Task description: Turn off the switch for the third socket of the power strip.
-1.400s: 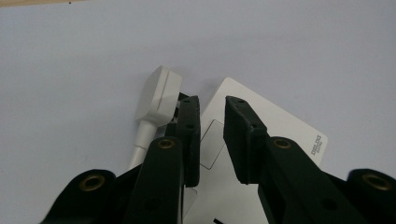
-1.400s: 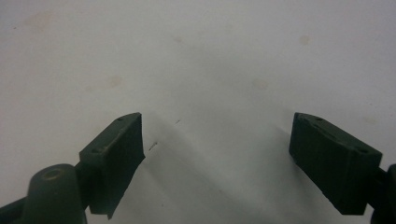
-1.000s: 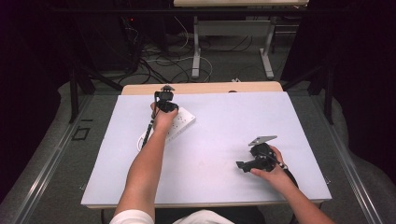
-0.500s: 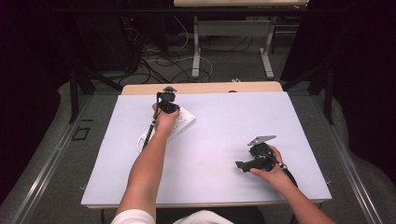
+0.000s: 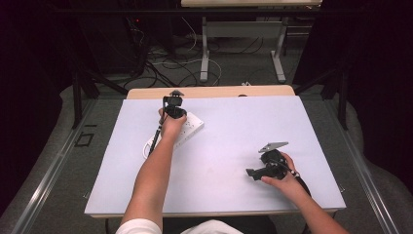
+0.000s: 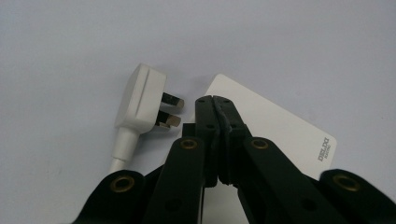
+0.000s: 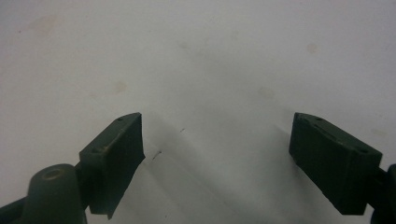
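Black two-jaw left gripper (image 6: 214, 100): jaws pressed together, nothing visible between them, tips over the near edge of a flat white rectangular power strip (image 6: 280, 130) with grey lettering at one corner. Just beside the tips, apart from them, lies a white three-pin plug (image 6: 142, 100) with brass-coloured prongs pointing toward the strip; its white cord runs off toward the bottom of the left gripper view.

High view: left gripper (image 5: 174, 103) held by the left hand (image 5: 171, 126) near the far left part of the pale lilac worktop (image 5: 234, 131), over the power strip (image 5: 192, 127).

Right gripper (image 7: 217, 154): black jaws spread wide, bare worktop (image 7: 210, 56) between them, faint stains on the surface. High view: right gripper (image 5: 253, 173) in the right hand (image 5: 280, 178), near the worktop's near right corner, well apart from the strip, grey three-cornered plate on top.
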A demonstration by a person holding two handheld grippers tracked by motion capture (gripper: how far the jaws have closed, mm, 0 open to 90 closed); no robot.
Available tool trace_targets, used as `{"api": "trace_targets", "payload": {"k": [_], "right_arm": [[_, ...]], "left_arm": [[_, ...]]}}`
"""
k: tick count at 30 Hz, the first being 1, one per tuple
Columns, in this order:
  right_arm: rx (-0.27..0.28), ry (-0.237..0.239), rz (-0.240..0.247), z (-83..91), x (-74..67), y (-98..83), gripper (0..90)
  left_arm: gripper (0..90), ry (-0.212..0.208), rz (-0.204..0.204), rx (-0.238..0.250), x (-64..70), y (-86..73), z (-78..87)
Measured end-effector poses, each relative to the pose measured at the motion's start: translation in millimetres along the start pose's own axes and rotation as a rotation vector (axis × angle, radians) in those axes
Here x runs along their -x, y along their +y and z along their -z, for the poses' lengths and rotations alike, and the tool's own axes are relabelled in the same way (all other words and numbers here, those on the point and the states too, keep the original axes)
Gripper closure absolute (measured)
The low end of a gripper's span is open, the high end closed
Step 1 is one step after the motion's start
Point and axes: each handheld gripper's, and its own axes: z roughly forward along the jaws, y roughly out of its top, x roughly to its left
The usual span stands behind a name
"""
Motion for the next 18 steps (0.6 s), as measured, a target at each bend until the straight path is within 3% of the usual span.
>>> {"api": "trace_targets", "payload": {"k": [3,9,18], "right_arm": [[0.008,0.001,0.024,-0.8,1.2,0.2,17.0],[0.006,0.000,0.015,-0.3,0.6,0.0,17.0],[0.006,-0.005,0.004,1.3,1.5,-1.3,17.0]], "left_arm": [[89.9,0.000,-0.007,-0.007,0.3,0.0,-0.1],[90.0,0.015,-0.030,0.001,3.8,-1.1,-2.8],[89.7,0.009,-0.009,0.001,4.8,-1.3,-2.5]]}}
